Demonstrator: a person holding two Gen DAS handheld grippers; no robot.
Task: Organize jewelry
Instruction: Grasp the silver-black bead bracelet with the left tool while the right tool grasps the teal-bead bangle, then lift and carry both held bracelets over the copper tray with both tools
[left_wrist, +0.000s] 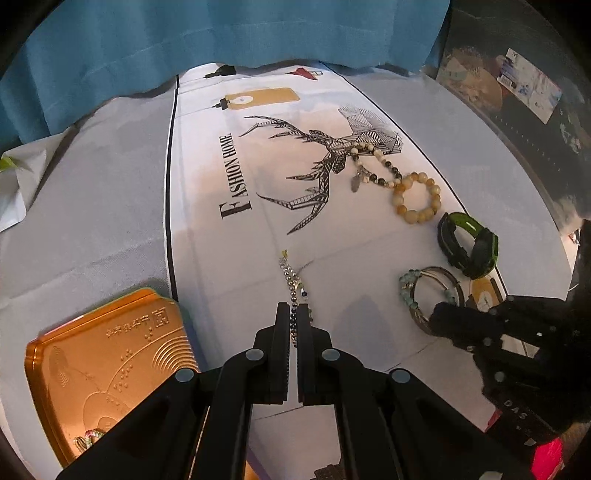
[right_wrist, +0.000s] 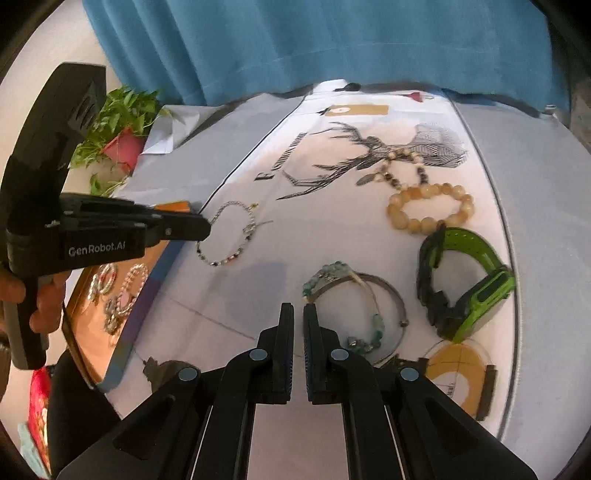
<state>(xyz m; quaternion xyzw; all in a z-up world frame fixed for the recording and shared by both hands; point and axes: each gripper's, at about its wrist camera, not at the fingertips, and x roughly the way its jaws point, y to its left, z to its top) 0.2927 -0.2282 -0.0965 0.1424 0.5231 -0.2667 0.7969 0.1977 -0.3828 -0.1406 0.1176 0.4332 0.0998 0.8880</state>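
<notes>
the left gripper (left_wrist: 293, 314) has its jaws closed on a thin beaded bracelet (left_wrist: 291, 280), whose strand runs out ahead of the jaws in the left wrist view; in the right wrist view the same bracelet (right_wrist: 231, 236) hangs as an open loop from the tip of the left gripper (right_wrist: 205, 227), its lower part near or on the printed cloth (right_wrist: 258, 295) that covers the bench. a person's hand (right_wrist: 40, 295) holds that gripper's handle. to the left of the left jaws lies a gold tin lid (left_wrist: 110, 369), and below the left gripper in the right wrist view an open tray (right_wrist: 110, 321) holds several bracelets. the right gripper (right_wrist: 298, 314) has its jaws nearly together with nothing between them, just left of a metal bangle with blue-green beads (right_wrist: 369, 314). ahead and to the right of the right jaws lie a green and black watch (right_wrist: 465, 284), an amber bead bracelet (right_wrist: 430, 206) and, farther on, a mixed bead bracelet with a charm (right_wrist: 402, 166). a blue curtain (right_wrist: 295, 44) hangs beyond the bench.
</notes>
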